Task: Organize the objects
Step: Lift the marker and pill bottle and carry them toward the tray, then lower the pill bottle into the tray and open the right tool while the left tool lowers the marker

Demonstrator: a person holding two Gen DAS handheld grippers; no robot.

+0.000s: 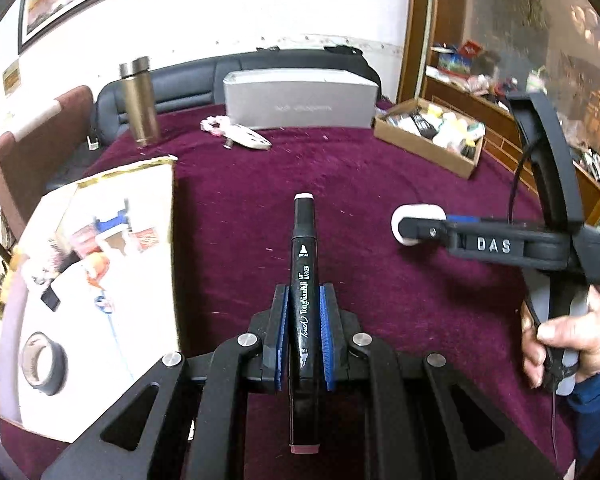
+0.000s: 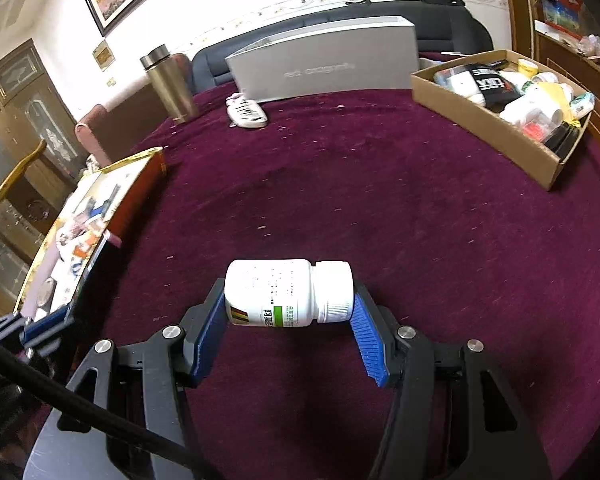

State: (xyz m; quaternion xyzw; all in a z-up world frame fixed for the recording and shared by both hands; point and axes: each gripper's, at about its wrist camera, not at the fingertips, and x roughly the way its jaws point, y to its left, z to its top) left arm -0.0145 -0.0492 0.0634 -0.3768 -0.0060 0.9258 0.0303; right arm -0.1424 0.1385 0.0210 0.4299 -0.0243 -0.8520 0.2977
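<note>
Left gripper (image 1: 304, 336): blue pads pressed against a black art marker (image 1: 303, 280), which lies lengthwise between them at lower centre of the left wrist frame, white tip pointing away, pinkish end toward the camera.

Right gripper (image 2: 288, 320): pads clamped on a white pill bottle (image 2: 288, 292) at lower centre of the right wrist frame; the bottle lies sideways, base against the left pad, cap against the right. In the left wrist view the same gripper enters from the right edge, held by the person's hand (image 1: 560, 344).

Both are above the maroon tablecloth (image 2: 360, 200).

Left edge: a gold-rimmed tray (image 1: 168, 200) holding tape and small items.

Upper right: a cardboard box (image 2: 480, 128) filled with bottles.

Far centre: a white sandal (image 2: 248, 114), a grey box (image 2: 324, 68) and a gold flask (image 2: 168, 84).
</note>
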